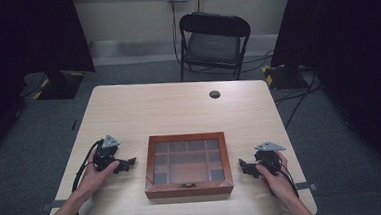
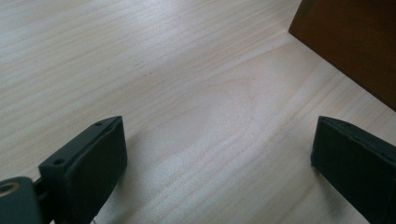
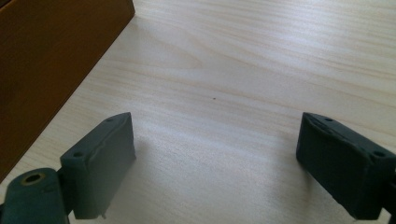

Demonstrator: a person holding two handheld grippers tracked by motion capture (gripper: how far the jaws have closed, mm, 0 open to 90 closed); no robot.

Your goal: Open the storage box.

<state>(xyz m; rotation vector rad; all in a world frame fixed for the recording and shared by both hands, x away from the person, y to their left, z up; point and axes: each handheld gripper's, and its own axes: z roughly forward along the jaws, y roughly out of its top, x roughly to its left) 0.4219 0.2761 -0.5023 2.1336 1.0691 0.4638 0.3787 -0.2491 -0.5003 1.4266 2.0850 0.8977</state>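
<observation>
The box point(image 1: 188, 163) is found shut, glass lid down, with a small latch point(image 1: 188, 185) at its near edge, lying on the table point(image 1: 178, 108) between the two grippers. The left gripper point(image 1: 130, 163) and right gripper point(image 1: 242, 165) are held just beside its side walls, clear of it, jaws wide apart with nothing between them. The step is judged to be an approach. The wooden frame, not the glass, is best gripped, and the latch released before any lift.
</observation>
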